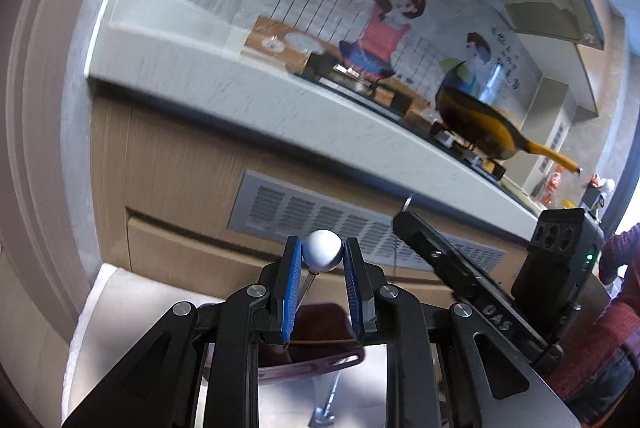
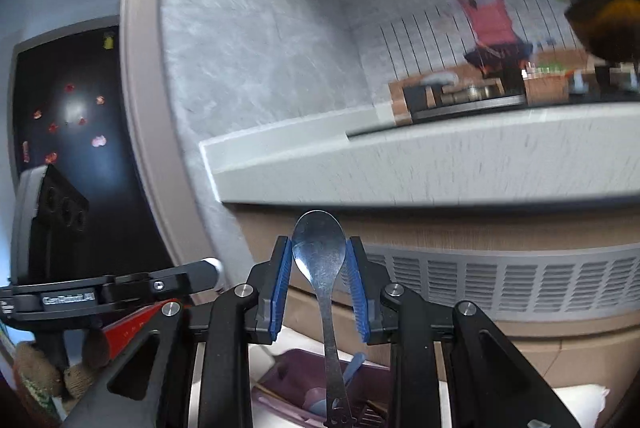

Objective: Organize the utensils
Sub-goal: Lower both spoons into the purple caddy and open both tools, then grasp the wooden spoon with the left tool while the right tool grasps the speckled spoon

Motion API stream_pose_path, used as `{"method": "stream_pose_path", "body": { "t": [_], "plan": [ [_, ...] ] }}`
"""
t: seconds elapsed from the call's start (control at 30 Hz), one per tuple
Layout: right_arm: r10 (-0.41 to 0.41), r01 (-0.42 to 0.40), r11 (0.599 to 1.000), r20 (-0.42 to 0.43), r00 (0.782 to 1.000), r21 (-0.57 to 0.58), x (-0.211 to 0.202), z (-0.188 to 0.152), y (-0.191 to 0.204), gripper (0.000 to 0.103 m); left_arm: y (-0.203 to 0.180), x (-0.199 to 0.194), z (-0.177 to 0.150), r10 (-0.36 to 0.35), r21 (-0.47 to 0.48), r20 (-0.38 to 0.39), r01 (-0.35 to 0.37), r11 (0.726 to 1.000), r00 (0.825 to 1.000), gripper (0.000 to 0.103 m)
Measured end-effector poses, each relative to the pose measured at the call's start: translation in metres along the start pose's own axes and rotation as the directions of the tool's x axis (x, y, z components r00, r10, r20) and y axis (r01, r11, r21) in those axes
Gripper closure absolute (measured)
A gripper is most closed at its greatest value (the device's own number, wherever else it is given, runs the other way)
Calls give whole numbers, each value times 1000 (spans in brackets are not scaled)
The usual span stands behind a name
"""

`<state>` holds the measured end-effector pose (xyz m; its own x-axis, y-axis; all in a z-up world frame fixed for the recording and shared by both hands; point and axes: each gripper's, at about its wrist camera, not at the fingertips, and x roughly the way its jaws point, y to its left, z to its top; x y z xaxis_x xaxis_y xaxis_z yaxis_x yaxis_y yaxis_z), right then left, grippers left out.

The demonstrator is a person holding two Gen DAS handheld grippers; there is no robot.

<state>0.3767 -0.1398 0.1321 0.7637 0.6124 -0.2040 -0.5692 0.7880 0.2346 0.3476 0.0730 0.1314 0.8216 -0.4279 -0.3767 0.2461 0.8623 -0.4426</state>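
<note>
Kitchen counter behind. My right gripper clamps a steel spoon at the bowl: light, stiff, slippery. My left gripper pinches a white-knobbed utensil.

Black gripper, blue pads, red sleeve.

Spoon upright between right gripper pads, over tray; ball-ended utensil between left gripper pads; countertop beyond
</note>
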Motion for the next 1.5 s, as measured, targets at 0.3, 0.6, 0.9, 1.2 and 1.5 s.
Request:
{"method": "stream_pose_path", "body": {
  "t": [0.3,0.6,0.9,1.2,1.5],
  "plan": [
    [-126,122,989,-39,991,-85,38,-34,-2,76,22,27,-17,44,-30,-41,-45,999,998,81],
    [-116,97,991,-236,965,-91,5,-32,-6,76,16,2,-34,61,-59,-36,-63,996,998,48],
    [-146,41,955,-345,927,-294,-66,-81,17,74,4,-26,-92,138,10,-143,-138,990,980,48],
    [-32,-44,994,-649,760,-101,-51,-193,10,74,41,-35,-172,231,-30,-302,-252,967,925,48],
    [-122,-11,984,-709,694,-180,-24,-239,37,75,61,-51,-210,259,-47,-372,-297,954,891,48]
  ]
}}
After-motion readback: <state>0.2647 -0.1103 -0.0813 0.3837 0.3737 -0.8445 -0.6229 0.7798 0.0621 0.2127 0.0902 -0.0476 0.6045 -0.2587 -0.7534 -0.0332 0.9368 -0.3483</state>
